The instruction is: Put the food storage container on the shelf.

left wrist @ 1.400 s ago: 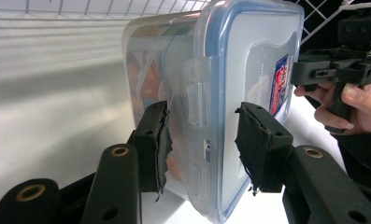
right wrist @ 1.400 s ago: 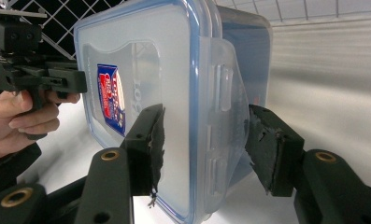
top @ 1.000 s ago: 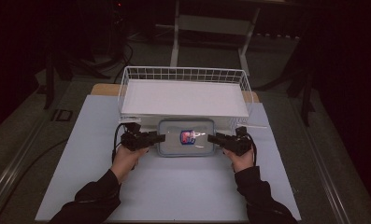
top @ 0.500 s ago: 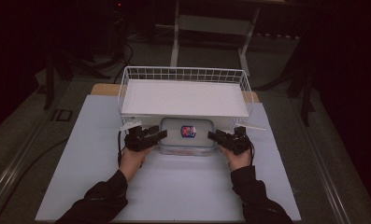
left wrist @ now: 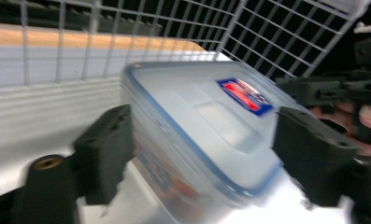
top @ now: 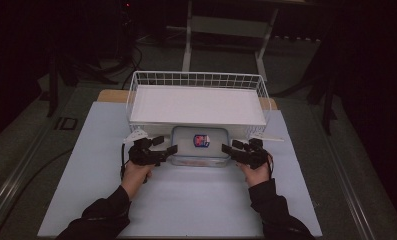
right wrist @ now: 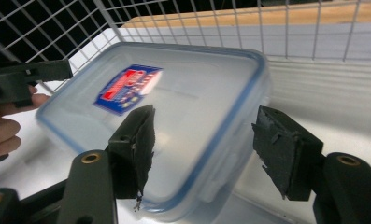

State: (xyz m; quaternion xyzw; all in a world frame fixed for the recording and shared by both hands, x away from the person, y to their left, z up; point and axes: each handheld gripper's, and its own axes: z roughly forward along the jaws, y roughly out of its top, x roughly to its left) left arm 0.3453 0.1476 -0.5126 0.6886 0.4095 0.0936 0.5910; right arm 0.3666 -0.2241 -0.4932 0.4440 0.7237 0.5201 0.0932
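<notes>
A clear plastic container (top: 200, 145) with a blue-rimmed lid and a red and blue label sits just in front of the white wire basket (top: 196, 75). My left gripper (top: 166, 145) holds its left end and my right gripper (top: 228, 148) its right end. In the left gripper view the container (left wrist: 206, 130) lies tilted between the wide-set jaws of my left gripper (left wrist: 202, 154), which press against its sides. The right gripper view shows my right gripper (right wrist: 202, 144) straddling the container (right wrist: 174, 112) the same way.
The basket holds a white board (top: 196, 105) and stands at the back of the pale blue table mat (top: 186, 200). Its wire wall (left wrist: 267, 42) rises close behind the container. A wooden edge (top: 111, 96) shows behind the mat. The surroundings are dark floor and stands.
Both grippers and the container between them have moved away from the person, toward the basket's front wall. The hold on the container has not changed.
</notes>
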